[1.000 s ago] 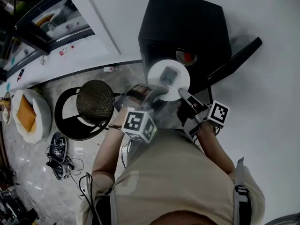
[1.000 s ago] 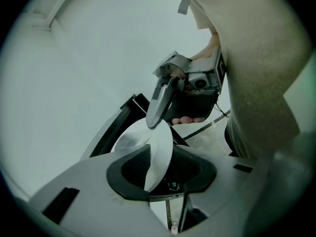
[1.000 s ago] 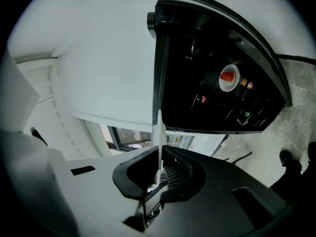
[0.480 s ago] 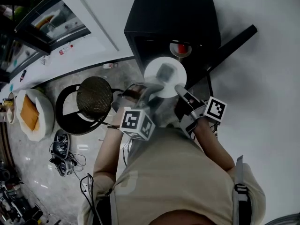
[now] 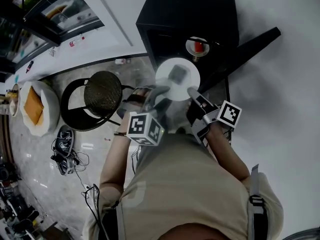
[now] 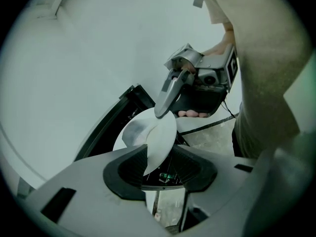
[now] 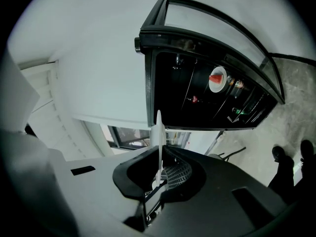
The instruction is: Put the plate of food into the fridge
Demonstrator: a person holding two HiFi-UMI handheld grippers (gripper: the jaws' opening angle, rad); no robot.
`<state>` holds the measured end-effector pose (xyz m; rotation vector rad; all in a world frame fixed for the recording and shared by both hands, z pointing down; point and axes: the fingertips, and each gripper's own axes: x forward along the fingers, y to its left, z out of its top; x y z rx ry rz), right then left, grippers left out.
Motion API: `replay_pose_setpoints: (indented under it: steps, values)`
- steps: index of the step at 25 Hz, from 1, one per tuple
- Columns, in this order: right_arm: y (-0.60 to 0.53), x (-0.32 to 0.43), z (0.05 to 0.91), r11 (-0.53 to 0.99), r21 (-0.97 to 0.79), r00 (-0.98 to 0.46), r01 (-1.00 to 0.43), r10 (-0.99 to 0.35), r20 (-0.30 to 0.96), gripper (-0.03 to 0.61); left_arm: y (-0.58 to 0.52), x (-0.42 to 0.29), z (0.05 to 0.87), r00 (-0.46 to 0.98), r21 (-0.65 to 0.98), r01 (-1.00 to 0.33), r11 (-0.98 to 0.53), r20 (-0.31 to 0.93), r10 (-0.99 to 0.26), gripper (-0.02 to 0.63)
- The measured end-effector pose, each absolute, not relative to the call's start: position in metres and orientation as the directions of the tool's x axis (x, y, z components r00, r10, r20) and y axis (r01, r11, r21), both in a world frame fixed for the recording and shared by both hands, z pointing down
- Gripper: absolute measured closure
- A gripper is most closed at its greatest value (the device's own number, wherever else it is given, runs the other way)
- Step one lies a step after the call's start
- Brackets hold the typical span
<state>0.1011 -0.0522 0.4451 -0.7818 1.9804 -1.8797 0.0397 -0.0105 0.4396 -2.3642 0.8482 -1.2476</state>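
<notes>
A white plate [image 5: 188, 85] carrying a dark grey piece of food [image 5: 178, 74] hangs level just in front of the open black fridge [image 5: 190, 14]. My left gripper [image 5: 161, 95] is shut on the plate's near left rim. Its jaws have just been opening slightly, and the plate [image 6: 155, 137] still sits between them. My right gripper [image 5: 192, 93] is shut on the near right rim, where the plate [image 7: 159, 132] shows edge-on between its jaws. The fridge's dark inside [image 7: 197, 93] lies straight ahead of it.
Inside the fridge a small plate with something red [image 5: 197, 46] rests on a shelf. The fridge door [image 5: 245, 49] stands open to the right. A round black stool [image 5: 102, 94] is on the left, with a white seat with an orange cushion [image 5: 35, 109] and cables [image 5: 62, 156] beyond.
Both grippers have carried the plate a short way and slightly lower in front of the fridge opening. The grip on both rims looks the same.
</notes>
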Motion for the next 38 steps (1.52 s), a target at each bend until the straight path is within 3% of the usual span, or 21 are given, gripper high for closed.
replay_pose_setpoints:
  steps: [9, 19, 38]
  values:
    - [-0.054, 0.099, 0.457, -0.03, -0.982, -0.804, -0.188, -0.57, 0.171, 0.548, -0.013, 0.007, 0.45, 0.331, -0.572, -0.404, -0.713, 0.636, -0.698, 0.476]
    - [-0.084, 0.096, 0.468, -0.052, -0.976, -0.746, -0.213, -0.636, 0.197, 0.548, -0.033, -0.016, 0.457, 0.438, -0.395, -0.578, -0.714, 0.588, -0.68, 0.476]
    - [-0.133, 0.059, 0.483, -0.059, -0.967, -0.625, -0.248, -0.753, 0.206, 0.548, -0.082, -0.025, 0.479, 0.589, -0.405, -0.424, -0.81, 0.556, -0.586, 0.477]
